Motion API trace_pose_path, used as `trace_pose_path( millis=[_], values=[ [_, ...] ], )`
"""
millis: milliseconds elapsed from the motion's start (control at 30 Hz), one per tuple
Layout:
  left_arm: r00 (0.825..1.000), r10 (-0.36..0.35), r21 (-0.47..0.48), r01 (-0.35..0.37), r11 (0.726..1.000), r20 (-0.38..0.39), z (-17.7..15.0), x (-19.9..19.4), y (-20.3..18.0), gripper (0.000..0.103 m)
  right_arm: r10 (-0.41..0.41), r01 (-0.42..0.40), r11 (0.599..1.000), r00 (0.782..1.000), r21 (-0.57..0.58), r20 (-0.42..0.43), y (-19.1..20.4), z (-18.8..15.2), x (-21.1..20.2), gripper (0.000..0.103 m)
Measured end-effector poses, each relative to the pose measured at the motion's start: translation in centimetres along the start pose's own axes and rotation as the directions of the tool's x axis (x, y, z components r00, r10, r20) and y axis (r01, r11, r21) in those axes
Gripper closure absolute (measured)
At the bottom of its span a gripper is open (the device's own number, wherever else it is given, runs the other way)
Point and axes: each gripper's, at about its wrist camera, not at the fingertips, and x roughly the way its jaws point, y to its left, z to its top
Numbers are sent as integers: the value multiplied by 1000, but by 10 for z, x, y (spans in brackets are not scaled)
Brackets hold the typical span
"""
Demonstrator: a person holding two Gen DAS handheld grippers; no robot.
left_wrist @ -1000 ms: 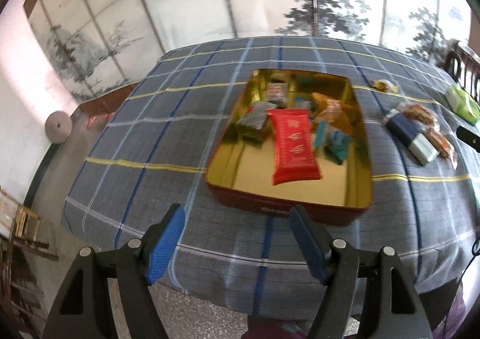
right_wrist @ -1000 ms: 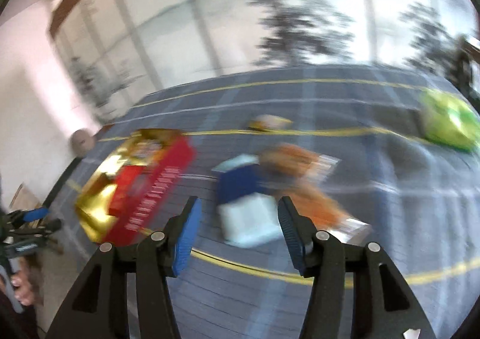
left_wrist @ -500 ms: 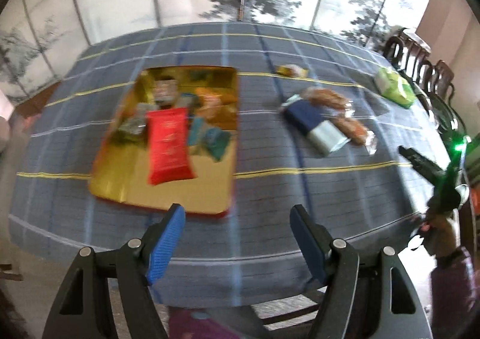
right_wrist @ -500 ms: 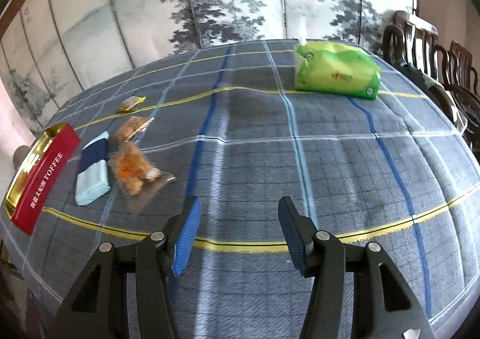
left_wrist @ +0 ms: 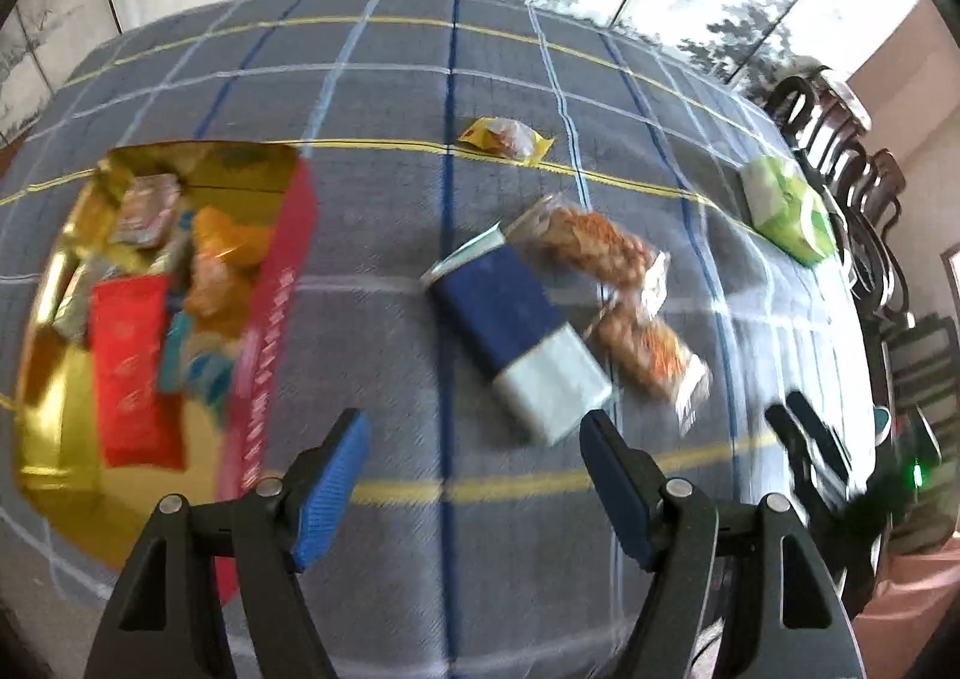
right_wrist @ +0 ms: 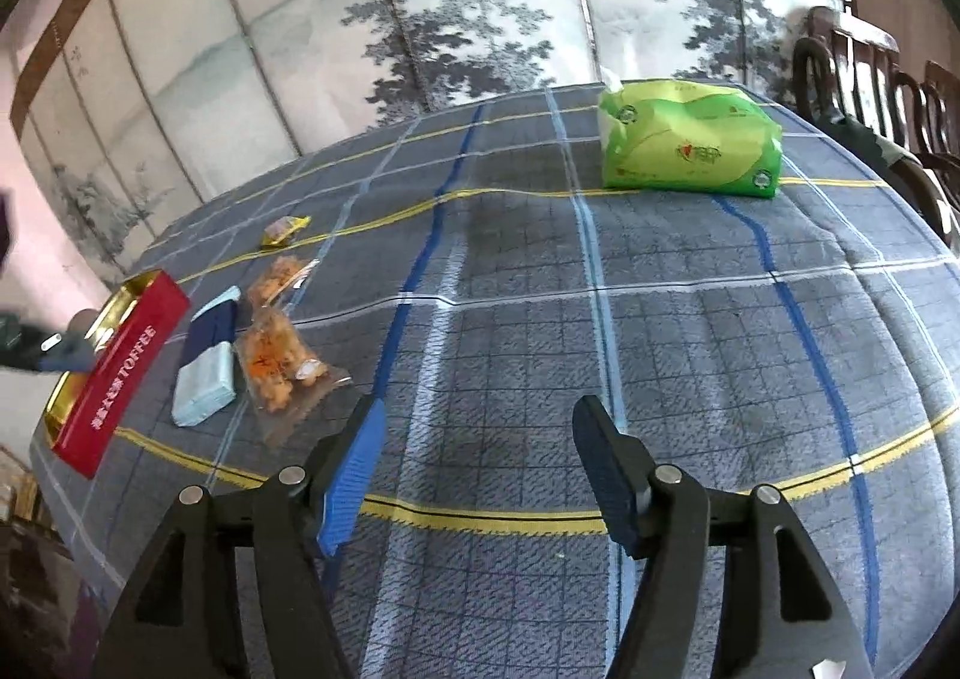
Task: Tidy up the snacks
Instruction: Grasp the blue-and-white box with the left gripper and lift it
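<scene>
A red toffee tin with a gold inside (left_wrist: 264, 331) (right_wrist: 120, 373) lies open on the checked tablecloth and holds several snacks, among them a red packet (left_wrist: 135, 367). Right of it lie a navy and pale blue pack (left_wrist: 516, 331) (right_wrist: 207, 361), two clear bags of orange snacks (left_wrist: 594, 247) (left_wrist: 648, 355) (right_wrist: 273, 367), and a small yellow packet (left_wrist: 507, 137) (right_wrist: 285, 230). My left gripper (left_wrist: 474, 475) is open and empty, just short of the blue pack. My right gripper (right_wrist: 480, 469) is open and empty over bare cloth, right of the snacks.
A green tissue pack (right_wrist: 690, 144) (left_wrist: 786, 211) lies at the far right of the table. Dark wooden chairs (right_wrist: 870, 72) (left_wrist: 840, 150) stand along the right side. A painted folding screen (right_wrist: 480, 0) stands behind the table. The table's near edge runs below both grippers.
My left gripper has swung right from the tin and closer to the loose snacks. My right gripper has swung right, away from the snacks, then held nearly still. Both stayed open.
</scene>
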Motion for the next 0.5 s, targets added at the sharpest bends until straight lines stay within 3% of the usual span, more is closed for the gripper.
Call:
trace_pose_path(
  millis=[133, 267, 433, 500],
  values=[
    [997, 58, -32, -60, 998, -56, 26, 35, -11, 29, 37, -36, 999, 999, -12, 13, 1, -1, -2, 41],
    [993, 53, -103, -63, 993, -103, 41, 58, -10, 29, 75, -75, 997, 997, -9, 35, 0, -2, -7, 41],
    [983, 111, -159, -135, 978, -146, 53, 78, -10, 29, 109, -108, 994, 993, -16, 45, 0, -3, -9, 40],
    [983, 92, -177, -121, 977, -160, 56, 85, -11, 29, 123, -122, 992, 991, -15, 50, -1, -3, -11, 40]
  ],
)
